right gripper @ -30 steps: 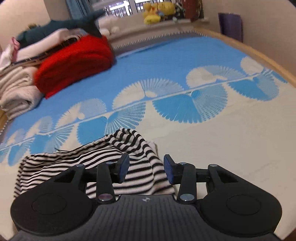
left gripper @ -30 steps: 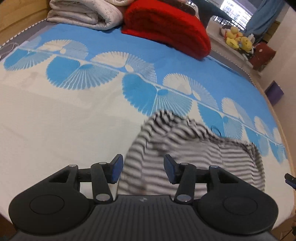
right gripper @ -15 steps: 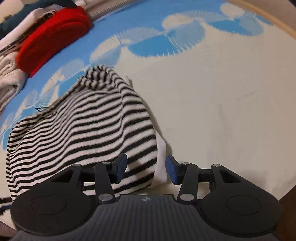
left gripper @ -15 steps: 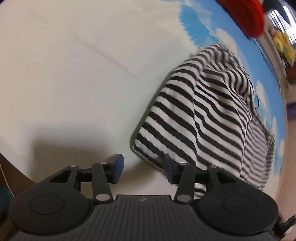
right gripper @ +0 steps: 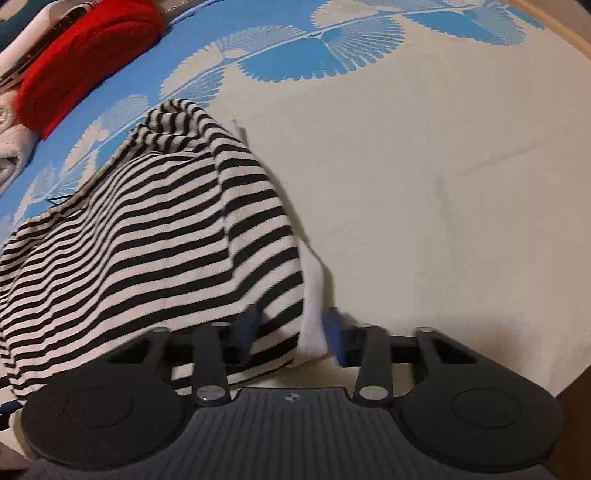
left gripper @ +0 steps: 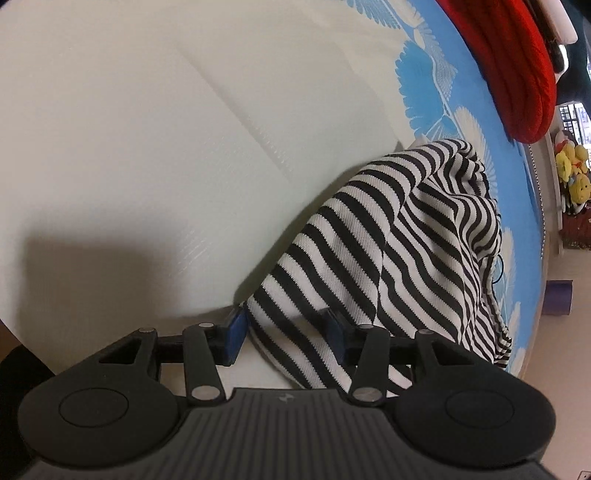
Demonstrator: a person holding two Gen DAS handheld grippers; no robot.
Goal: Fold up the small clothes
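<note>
A small black-and-white striped garment (left gripper: 399, 236) lies bunched on the bed sheet (left gripper: 147, 129). My left gripper (left gripper: 284, 332) is open, its blue pads on either side of the garment's near left corner. In the right wrist view the same garment (right gripper: 155, 229) spreads to the left. My right gripper (right gripper: 291, 330) is open, its pads straddling the garment's near right corner, where a white inner edge (right gripper: 312, 295) shows. Neither gripper is closed on the cloth.
A red folded blanket (left gripper: 517, 62) lies at the far side of the bed; it also shows in the right wrist view (right gripper: 81, 62), next to cream folded bedding (right gripper: 11, 147). Yellow plush toys (left gripper: 572, 173) sit beyond the bed. The bed's wooden edge (right gripper: 554, 22) runs at right.
Both grippers have dropped low and moved in to the garment's near corners, so the cloth now sits between the open pads. The garment itself has not moved.
</note>
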